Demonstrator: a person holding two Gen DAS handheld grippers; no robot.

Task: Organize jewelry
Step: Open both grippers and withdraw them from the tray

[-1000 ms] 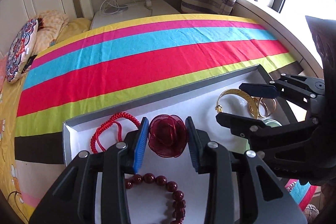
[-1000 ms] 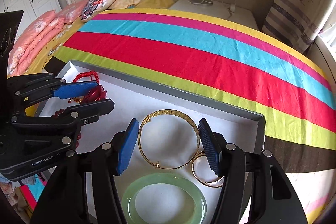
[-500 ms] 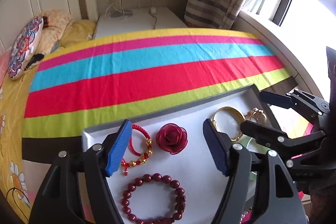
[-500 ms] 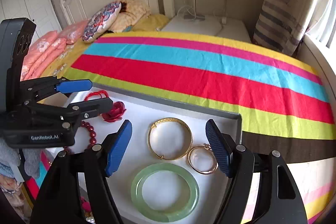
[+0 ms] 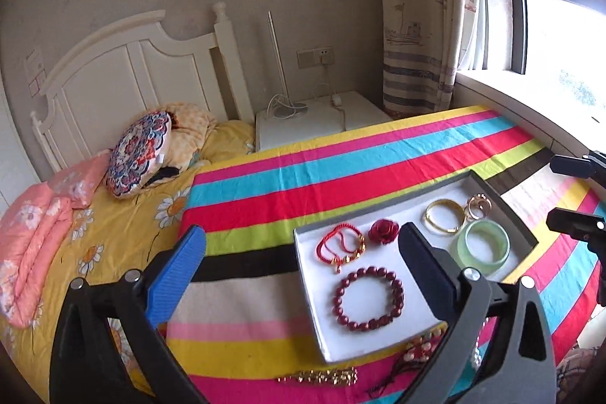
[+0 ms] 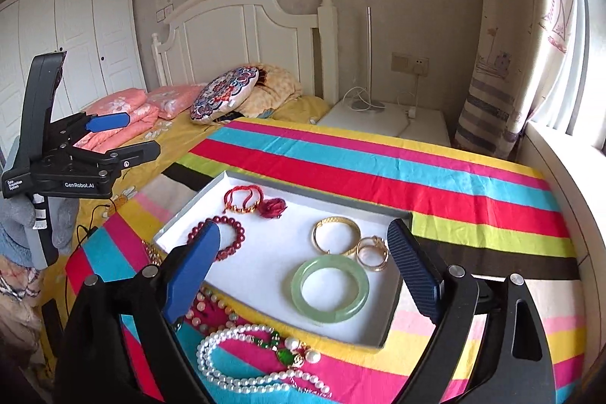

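Observation:
A white tray with a grey rim lies on the striped bed cover. In it are a red cord bracelet, a red fabric rose, a dark red bead bracelet, a gold bangle, gold rings and a green jade bangle. My left gripper hangs open and empty, well above and in front of the tray. My right gripper is likewise open and empty, raised over the tray's near side. A pearl necklace lies outside the tray.
A gold chain and a beaded piece lie on the cover by the tray's near edge. Pillows and folded pink bedding sit by the headboard. A white nightstand and a window sill border the bed.
The left jaws, close around the rose a second ago, have opened wide. Both grippers have drawn back and upward from the tray; the rose and bangles stay in place.

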